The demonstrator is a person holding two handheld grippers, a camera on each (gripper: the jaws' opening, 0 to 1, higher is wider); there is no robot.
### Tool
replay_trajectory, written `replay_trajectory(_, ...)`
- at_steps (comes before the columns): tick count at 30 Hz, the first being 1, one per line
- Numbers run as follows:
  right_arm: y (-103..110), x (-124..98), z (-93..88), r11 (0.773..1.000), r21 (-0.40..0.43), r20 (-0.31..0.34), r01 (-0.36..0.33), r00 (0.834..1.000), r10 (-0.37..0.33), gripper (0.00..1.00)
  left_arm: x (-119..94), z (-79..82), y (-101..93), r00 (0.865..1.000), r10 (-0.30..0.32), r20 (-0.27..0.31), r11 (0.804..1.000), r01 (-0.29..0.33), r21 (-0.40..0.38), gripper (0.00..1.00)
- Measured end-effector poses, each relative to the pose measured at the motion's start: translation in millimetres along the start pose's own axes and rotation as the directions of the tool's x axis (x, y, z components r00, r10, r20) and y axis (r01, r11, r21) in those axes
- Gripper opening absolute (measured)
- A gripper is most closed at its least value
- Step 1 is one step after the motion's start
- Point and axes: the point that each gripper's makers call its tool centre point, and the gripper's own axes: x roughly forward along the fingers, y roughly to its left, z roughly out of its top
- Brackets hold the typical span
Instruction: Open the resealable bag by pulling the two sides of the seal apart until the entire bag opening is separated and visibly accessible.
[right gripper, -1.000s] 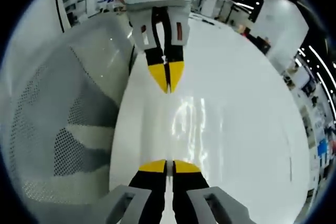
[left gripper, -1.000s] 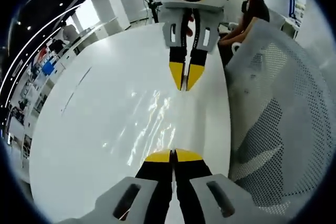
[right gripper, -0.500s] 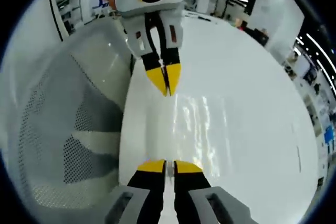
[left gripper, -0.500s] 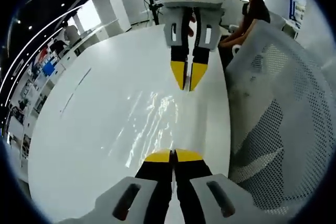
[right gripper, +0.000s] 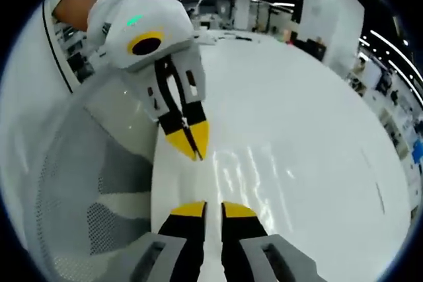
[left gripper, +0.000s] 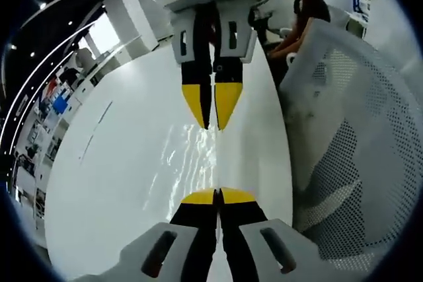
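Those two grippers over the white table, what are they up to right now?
A person holds a gripper in each hand, tips facing each other above a white table. The left gripper and the right gripper each pinch an opposite side of a clear resealable bag, which shows as glints stretched between them. The mouth does not look spread yet. A white mesh chair stands beside the table.

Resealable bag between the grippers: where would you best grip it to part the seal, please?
Grip the resealable bag by its two lips mid-width, one per face, from opposite sides. Its clear film glints between the left gripper and right gripper, which face nose to nose, so a pull apart should peel the seal.
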Motion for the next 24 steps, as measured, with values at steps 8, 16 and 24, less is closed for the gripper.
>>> replay_trajectory(8, 6, 11, -13.5, 0.998, 0.051, -0.033, -0.035, 0.999, 0.037, 0.04, 0, -1.1, -3.9, 1.0, -0.017, 0.013, 0.999, 0.016, 0.042, 0.0)
replay_trajectory(16, 14, 22, -19.0, 0.995, 0.084, -0.043, -0.055, 0.997, 0.059, 0.04, 2, 4.1, -5.9, 0.998, -0.032, 0.046, 0.999, 0.03, 0.044, 0.0)
replay_trajectory(24, 21, 26, -21.9, 0.983, 0.167, -0.068, -0.077, 0.994, 0.089, 0.0, 2, 1.2, -12.6, 0.997, -0.068, 0.037, 0.997, 0.066, 0.051, 0.0)
